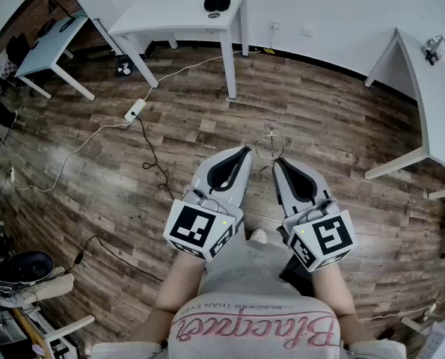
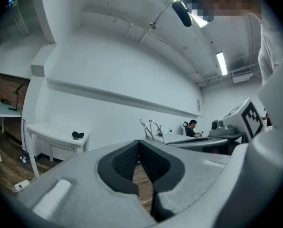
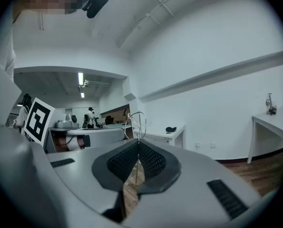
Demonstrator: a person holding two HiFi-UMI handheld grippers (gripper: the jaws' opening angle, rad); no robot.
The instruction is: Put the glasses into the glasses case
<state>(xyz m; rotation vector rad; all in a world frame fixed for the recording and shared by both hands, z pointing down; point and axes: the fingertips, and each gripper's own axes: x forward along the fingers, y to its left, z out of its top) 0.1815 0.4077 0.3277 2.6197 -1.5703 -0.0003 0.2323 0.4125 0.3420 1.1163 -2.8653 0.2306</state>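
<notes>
Wire glasses [image 1: 270,147], barely discernible, sit pinched in the right claw [image 1: 277,161].

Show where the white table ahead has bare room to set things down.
The white table is bare left of the black case, which sits near its right edge. Cables clutter the floor before it. The right gripper grips the glasses.

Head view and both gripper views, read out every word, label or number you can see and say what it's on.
"Blacquer", roughly: big pink script on the person's grey shirt, upside down; ending uncertain.
"BLACKER THAN EVE": small print above it on the shirt; rest lost in folds.
Left gripper and right gripper: markers are black-and-white squares, no letters.
Gripper views: nothing readable.
</notes>
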